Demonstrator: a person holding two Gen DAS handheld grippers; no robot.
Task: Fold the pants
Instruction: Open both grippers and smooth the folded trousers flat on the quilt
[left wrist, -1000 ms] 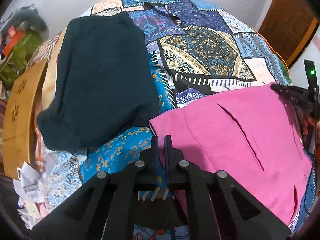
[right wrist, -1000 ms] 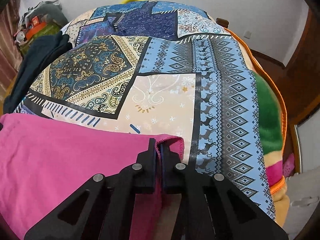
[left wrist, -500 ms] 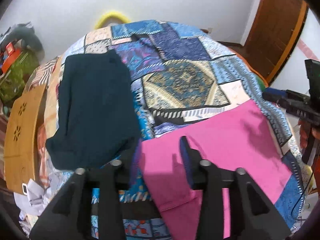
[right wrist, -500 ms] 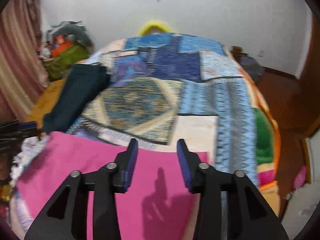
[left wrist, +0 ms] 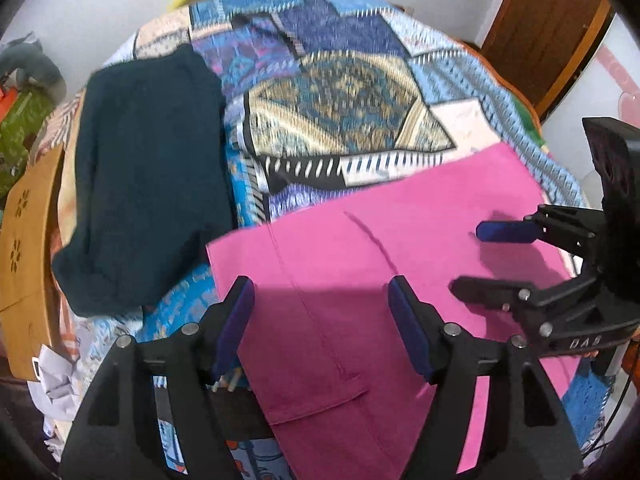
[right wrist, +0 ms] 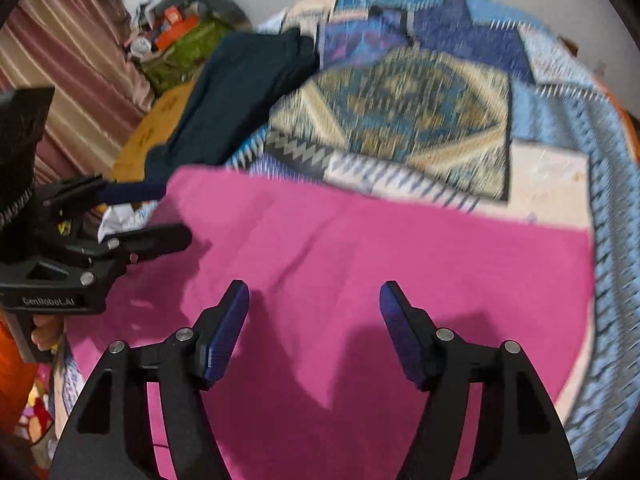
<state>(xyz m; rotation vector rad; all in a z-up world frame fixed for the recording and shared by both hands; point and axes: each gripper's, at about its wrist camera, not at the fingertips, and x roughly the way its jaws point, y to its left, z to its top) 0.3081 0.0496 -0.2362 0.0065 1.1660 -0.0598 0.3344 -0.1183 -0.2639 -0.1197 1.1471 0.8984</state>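
Note:
The pink pants (left wrist: 372,280) lie flat in a folded rectangle on the patterned bedspread (left wrist: 340,92), with a seam and a pocket flap showing. They also fill the middle of the right wrist view (right wrist: 360,264). My left gripper (left wrist: 322,308) is open and empty, raised above the pants' left part. My right gripper (right wrist: 314,312) is open and empty, raised above the pants' right part. Each gripper shows in the other's view: the right one at the right edge (left wrist: 480,260), the left one at the left edge (right wrist: 160,216).
A folded dark green garment (left wrist: 148,184) lies on the bed left of the pants, also in the right wrist view (right wrist: 240,92). A wooden bed board (left wrist: 24,248) runs along the left edge. Clutter (right wrist: 180,36) and a curtain (right wrist: 76,80) stand beyond.
Both grippers were shut on the pink pants' edge a second ago. They have let go, opened wide and lifted back above the pants, which now lie flat.

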